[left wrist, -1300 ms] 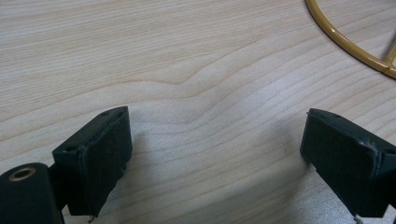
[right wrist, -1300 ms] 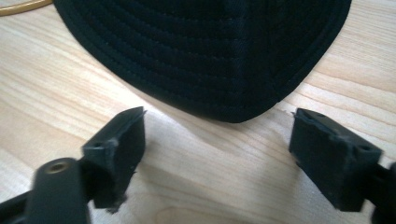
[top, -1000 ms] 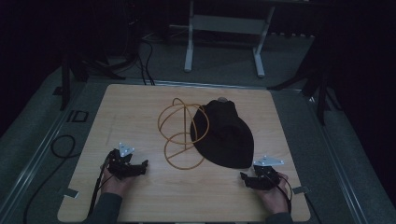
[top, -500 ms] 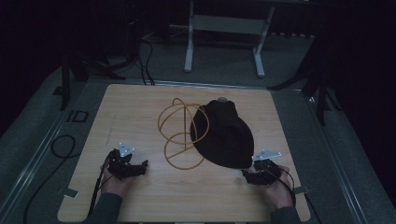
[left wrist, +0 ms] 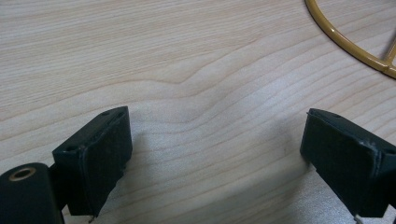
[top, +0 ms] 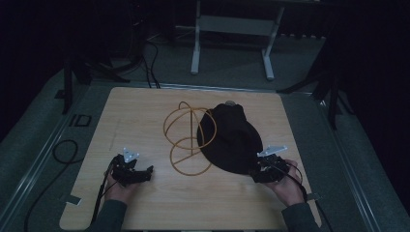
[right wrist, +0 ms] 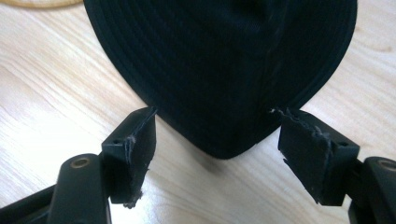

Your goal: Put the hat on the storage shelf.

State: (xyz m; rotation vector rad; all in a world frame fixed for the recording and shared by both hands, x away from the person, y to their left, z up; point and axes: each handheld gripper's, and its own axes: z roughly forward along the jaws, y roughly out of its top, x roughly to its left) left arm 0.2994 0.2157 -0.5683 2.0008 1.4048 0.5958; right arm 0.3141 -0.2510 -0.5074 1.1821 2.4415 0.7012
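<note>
- While its jaws stand wide apart, the right gripper (right wrist: pixel 215 140) straddles the near brim of the 1 black fabric hat (right wrist: pixel 224 60), gripping nothing.
- The left gripper (left wrist: pixel 215 149), jaws spread, hovers over bare light wooden table (top: pixel 145 111).
- 1 yellow wire-hoop stand (top: pixel 186 140) lies beside the hat; judging so, the grasp is not yet made.

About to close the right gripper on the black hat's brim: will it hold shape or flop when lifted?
The black hat looks like stitched fabric, so its brim probably bends in the right gripper. It likely sags from one edge and seems light. It overlaps the yellow wire frame, which could get dragged.
</note>
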